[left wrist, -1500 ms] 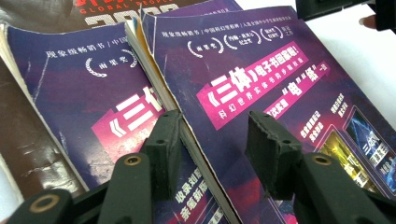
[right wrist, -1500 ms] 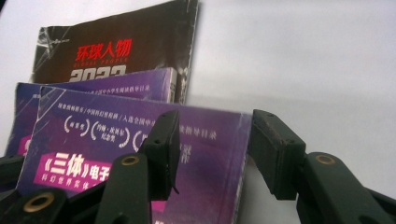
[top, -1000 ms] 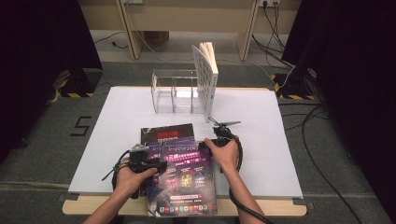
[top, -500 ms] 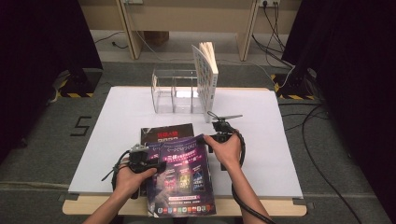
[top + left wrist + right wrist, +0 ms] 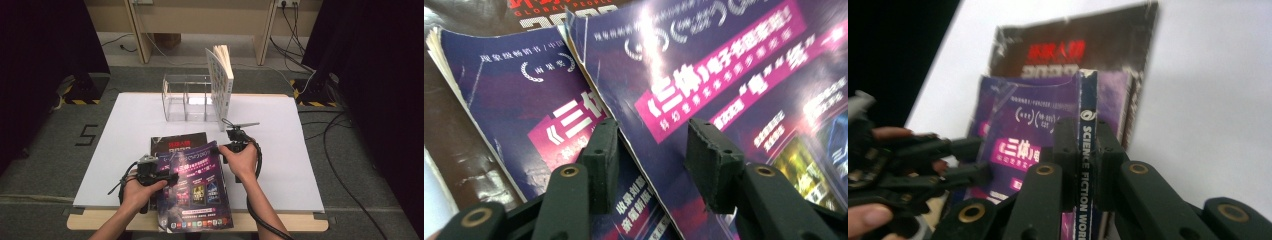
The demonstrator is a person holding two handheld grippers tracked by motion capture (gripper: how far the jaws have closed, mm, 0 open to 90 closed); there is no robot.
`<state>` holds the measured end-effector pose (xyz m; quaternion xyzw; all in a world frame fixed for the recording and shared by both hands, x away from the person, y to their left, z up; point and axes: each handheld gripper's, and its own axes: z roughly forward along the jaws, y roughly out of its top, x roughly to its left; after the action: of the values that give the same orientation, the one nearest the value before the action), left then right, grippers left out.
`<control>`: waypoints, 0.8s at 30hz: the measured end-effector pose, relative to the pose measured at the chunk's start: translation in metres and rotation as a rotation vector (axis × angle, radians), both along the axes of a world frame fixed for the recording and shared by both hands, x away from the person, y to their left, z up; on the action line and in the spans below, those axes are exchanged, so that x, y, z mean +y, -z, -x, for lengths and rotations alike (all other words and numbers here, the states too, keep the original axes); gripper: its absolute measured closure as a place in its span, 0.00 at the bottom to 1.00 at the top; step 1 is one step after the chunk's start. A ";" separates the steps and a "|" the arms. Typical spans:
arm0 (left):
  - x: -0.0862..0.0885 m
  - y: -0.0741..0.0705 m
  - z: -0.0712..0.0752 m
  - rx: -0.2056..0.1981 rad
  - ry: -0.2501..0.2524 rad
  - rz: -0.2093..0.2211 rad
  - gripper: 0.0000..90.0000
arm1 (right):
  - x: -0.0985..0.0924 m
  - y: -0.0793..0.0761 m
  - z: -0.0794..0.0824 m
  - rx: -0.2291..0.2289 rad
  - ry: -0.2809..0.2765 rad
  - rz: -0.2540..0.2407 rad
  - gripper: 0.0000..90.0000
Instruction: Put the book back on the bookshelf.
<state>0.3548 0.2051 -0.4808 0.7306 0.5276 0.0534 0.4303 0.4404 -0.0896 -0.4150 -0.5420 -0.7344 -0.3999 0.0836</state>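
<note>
**Right tongs clamp the magazine's spine and tip it up**

Since the earlier frames, the right tongs [image 5: 226, 148] have just been closing and now pinch the spine of the top purple science fiction magazine [image 5: 197, 187], whose right edge has lifted off the stack so the cover tilts toward the person. From the right gripper view, the two black pads sit on either side of the spine [image 5: 1087, 165] (white lettering reading "SCIENCE FICTION" runs down it), pressed tight against it.

Left tongs [image 5: 172, 177] have kept their place at the magazine's left edge. From the left gripper view, the jaws stand moderately wide, with the raised cover's edge running between the pads [image 5: 600, 155]; neither pad visibly presses on the paper, so nothing is gripped there.

That same view shows a second purple magazine [image 5: 509, 100] with a matching cover lying directly beneath the lifted one. Under both, and sticking out toward the far side, lies a dark brown magazine [image 5: 175, 142] with red and white title lettering. The whole stack sits near the front edge of the white counter [image 5: 300, 160], its lower end overhanging that edge.

Farther back on the counter stands a clear acrylic rack [image 5: 187, 100], with a white book [image 5: 220, 82] upright at its right end.
</note>
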 end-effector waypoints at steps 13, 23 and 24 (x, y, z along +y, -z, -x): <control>0.010 -0.007 0.005 -0.063 -0.023 0.003 0.58 | -0.011 -0.043 0.010 -0.212 0.100 -0.013 0.94; 0.014 -0.006 0.007 -0.062 -0.034 0.000 0.58 | -0.012 -0.057 0.010 -0.293 0.140 -0.009 0.94; 0.014 -0.006 0.007 -0.062 -0.032 -0.002 0.58 | -0.012 -0.058 0.010 -0.298 0.142 -0.010 0.94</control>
<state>0.3482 0.2191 -0.4747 0.7205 0.5254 0.0836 0.4448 0.4300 -0.1012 -0.3570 -0.5268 -0.6965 -0.4843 -0.0519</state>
